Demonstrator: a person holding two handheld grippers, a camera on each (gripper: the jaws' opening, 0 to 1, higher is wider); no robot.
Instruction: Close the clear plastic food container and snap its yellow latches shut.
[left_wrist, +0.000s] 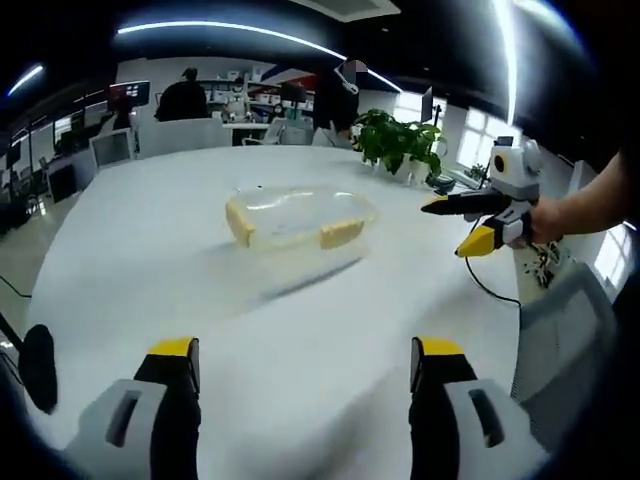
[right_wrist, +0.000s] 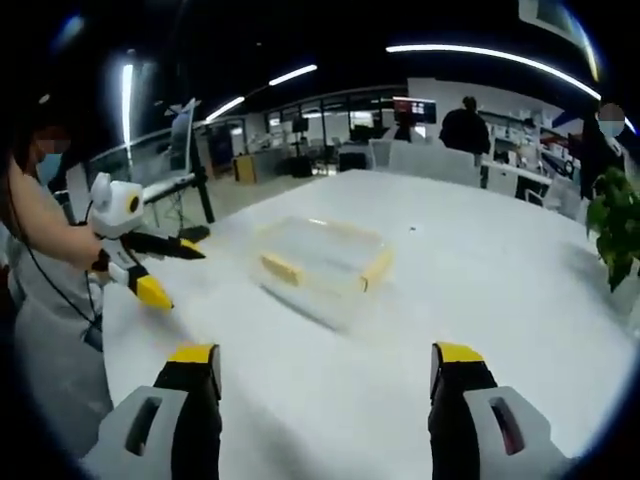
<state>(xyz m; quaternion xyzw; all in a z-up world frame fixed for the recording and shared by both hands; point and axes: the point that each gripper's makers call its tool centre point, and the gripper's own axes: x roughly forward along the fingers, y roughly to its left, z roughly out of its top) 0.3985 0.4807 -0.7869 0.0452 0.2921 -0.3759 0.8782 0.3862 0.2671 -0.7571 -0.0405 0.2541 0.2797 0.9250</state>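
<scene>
container (left_wrist: 298, 217) sits mid table (left_wrist: 150, 260), lid seemingly on, well apart from your left tool (left_wrist: 302, 375) and right tool (right_wrist: 325, 375), both spread and empty, so pressing one yellow latch (left_wrist: 341, 233) unbraced could skid it away.

You had nothing readable in front of you: no text, label, brand or number could be made out on the container (left_wrist: 300, 217), on either gripper, or on the table (left_wrist: 300, 330). The far screens (left_wrist: 128, 95) were too small and blurred to read.
</scene>
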